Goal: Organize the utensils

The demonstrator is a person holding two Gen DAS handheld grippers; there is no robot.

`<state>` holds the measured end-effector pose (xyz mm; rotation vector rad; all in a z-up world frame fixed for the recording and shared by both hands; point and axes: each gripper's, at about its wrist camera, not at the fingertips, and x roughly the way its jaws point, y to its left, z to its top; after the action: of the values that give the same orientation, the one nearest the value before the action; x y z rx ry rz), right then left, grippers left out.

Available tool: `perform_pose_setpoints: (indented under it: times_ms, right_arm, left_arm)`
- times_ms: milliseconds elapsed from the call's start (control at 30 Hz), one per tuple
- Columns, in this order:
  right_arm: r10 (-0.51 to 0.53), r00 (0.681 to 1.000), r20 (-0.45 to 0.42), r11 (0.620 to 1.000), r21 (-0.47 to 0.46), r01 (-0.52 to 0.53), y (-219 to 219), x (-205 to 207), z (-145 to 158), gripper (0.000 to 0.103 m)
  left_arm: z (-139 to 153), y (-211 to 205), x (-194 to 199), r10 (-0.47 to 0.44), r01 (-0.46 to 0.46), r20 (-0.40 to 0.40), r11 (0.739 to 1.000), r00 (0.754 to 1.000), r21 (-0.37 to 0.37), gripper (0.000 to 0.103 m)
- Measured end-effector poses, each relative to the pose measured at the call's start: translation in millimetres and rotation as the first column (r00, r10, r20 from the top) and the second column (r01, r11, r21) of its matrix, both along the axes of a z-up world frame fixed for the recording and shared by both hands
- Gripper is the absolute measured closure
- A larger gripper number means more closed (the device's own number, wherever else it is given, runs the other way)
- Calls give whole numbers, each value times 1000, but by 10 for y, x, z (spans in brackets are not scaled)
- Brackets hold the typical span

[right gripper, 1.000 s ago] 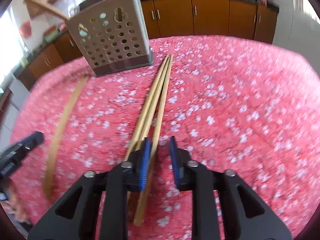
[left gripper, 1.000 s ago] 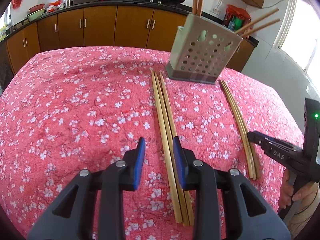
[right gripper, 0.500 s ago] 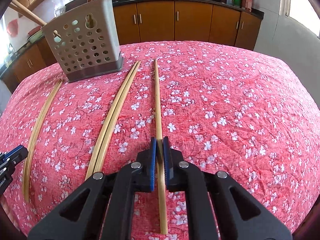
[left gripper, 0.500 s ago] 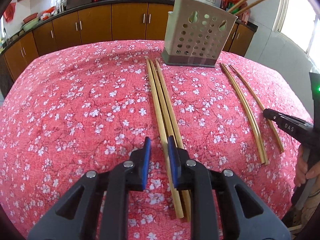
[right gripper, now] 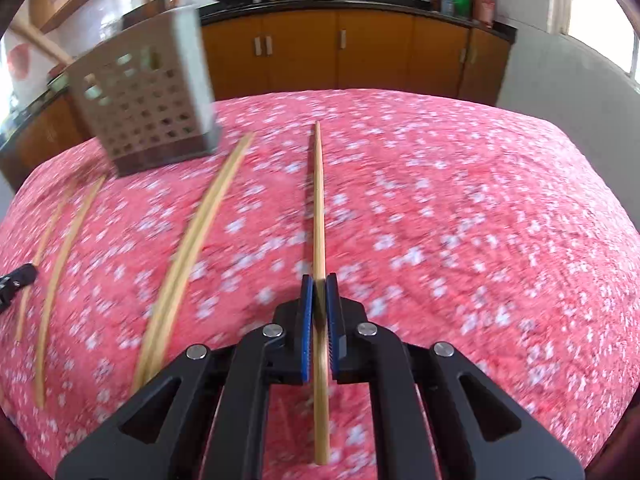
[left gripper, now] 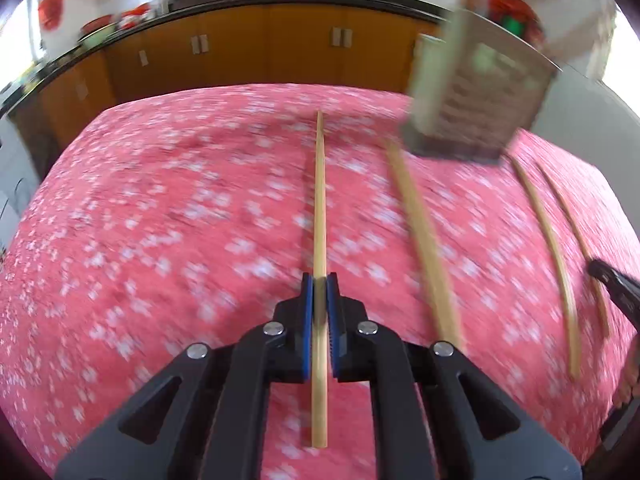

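Left wrist view: we find both grippers' jaws pinching one chopstick each; next, carry them to the holder.

Left gripper [left gripper: 319,280] pinches a chopstick [left gripper: 319,200]; right gripper [right gripper: 319,280] pinches another chopstick [right gripper: 318,200]; holder [right gripper: 148,108] stands at the surface's far edge.

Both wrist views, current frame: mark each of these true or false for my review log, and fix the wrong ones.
1. The left gripper is shut on a single chopstick. True.
2. The right gripper is open with nothing between its fingers. False: it is shut on a chopstick.
3. The perforated utensil holder already has chopsticks standing in it. True.
4. No chopsticks are left lying on the floral tablecloth. False: a pair of chopsticks lies there, and more thin sticks lie beyond it.
5. The holder lies tipped over on its side. False: it stands on its dark base, though motion blur smears it.
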<state>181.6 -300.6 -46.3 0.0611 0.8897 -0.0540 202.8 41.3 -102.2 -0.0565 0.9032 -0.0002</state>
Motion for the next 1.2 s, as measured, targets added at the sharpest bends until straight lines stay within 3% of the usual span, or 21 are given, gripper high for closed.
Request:
perform_pose_setpoints:
  times_ms: [233,1200]
  right_arm:
    - [-20,1000,8,1000,19,19,-109,94,-26,95]
    - [-20,1000,7,1000,16,20,-103,97,-26,95]
  left_arm:
    - [-1,286,130,32,-32,24,999,999,-29,92]
    - [9,286,125,38,-37,30,999,999,-28,92]
